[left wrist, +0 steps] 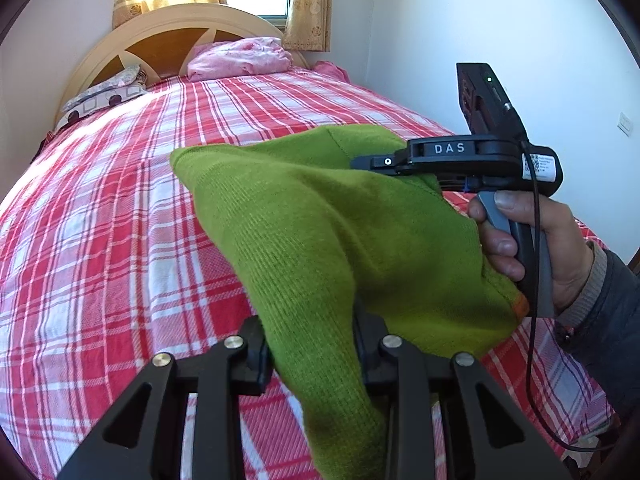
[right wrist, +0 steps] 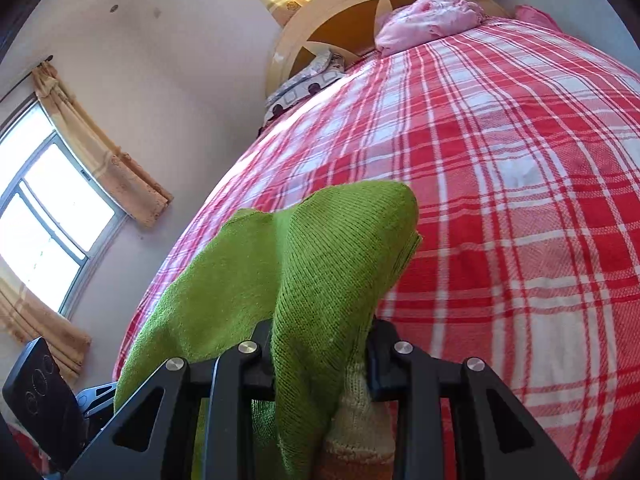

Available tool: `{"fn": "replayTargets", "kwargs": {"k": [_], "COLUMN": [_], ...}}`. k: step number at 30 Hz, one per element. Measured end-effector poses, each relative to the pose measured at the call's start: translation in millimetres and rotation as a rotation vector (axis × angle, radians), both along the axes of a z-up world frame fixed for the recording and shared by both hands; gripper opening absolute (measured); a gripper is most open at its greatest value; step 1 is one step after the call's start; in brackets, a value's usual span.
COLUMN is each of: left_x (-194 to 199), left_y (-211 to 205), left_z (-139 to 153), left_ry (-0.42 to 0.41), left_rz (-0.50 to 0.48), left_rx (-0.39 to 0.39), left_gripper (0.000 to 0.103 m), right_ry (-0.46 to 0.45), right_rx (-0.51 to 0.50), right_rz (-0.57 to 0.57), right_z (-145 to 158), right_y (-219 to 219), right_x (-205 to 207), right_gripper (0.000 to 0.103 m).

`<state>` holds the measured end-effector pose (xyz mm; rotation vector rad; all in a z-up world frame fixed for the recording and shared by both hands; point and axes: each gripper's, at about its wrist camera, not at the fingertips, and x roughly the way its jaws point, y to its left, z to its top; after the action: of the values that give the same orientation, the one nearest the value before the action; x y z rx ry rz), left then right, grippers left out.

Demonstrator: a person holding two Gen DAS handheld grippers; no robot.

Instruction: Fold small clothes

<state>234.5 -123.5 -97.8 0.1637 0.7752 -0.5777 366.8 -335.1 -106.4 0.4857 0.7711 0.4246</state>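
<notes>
Left wrist, green knit garment between fingers

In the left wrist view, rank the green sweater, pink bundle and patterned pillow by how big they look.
1. green sweater, though it is nearest the camera, so unsure
2. pink bundle
3. patterned pillow, looks only slightly smaller

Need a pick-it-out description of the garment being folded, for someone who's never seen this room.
Start at the bed with the red-and-white plaid sheet. Held above its near end, between the left tool and right tool, is the bright green knitted garment. It is the only green thing; the pink bundle lies far off by the headboard.
</notes>
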Motion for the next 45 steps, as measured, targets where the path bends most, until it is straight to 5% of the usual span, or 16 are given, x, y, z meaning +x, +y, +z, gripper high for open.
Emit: {"fn": "replayTargets", "kwargs": {"k": [45], "left_x": [-60], "left_y": [176], "left_z": [17], "left_ry": [-0.051], "left_rz": [0.288], "left_rx": [-0.006], "left_gripper": [0.032], "right_ry": [-0.002], "right_rx": [0.043], "right_rz": [0.314], "right_z": [11], "right_y": [232], "right_x": [10], "right_gripper": [0.031]}}
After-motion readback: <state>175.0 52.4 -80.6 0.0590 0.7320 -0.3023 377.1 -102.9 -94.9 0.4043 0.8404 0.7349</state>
